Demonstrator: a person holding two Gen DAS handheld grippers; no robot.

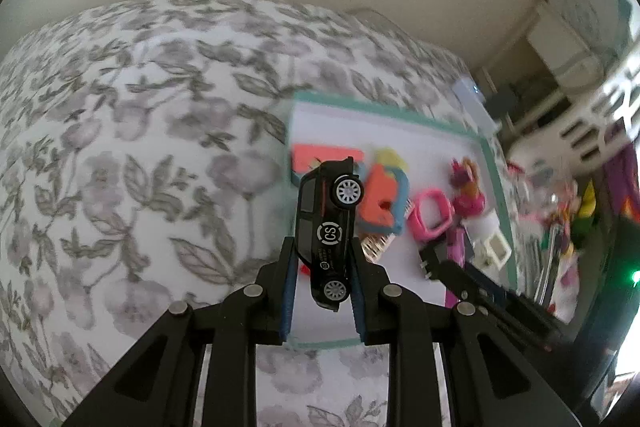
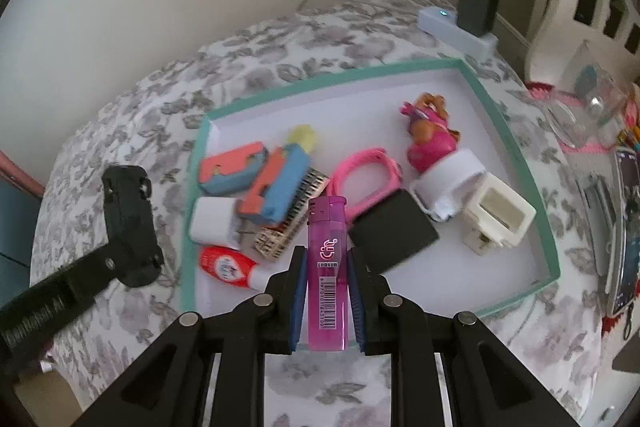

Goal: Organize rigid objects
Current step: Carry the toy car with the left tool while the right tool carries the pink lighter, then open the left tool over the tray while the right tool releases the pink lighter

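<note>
Both hands are loaded right now: the left tool [image 1: 323, 255] is clamped on a little black toy car [image 1: 329, 227], nose up, and the right tool [image 2: 327, 259] is squeezing a purple lighter [image 2: 327, 273] standing upright between its pads. Both hover over the near edge of the teal-rimmed tray [image 2: 516, 151] sitting on the flowery tablecloth [image 1: 120, 131]. The tray's already crowded with stuff: orange and blue blocks [image 2: 276, 187], a pink ring thing [image 2: 360, 179], a dog figurine [image 2: 430, 139], a black square [image 2: 394, 237], a white frame piece [image 2: 498, 217]. The main risk, I'd say, is the car, since it's pinched by its sides with most of the body sticking out past the pads, so a bump could twist it loose. Dropping either item onto that pile could also knock things around or send one over the rim. The left view is blurry and hides half the tray behind the car; the right view shows the whole tray clearly, plus a red glue bottle [image 2: 230, 265] and a white plug [image 2: 212, 225].
</note>
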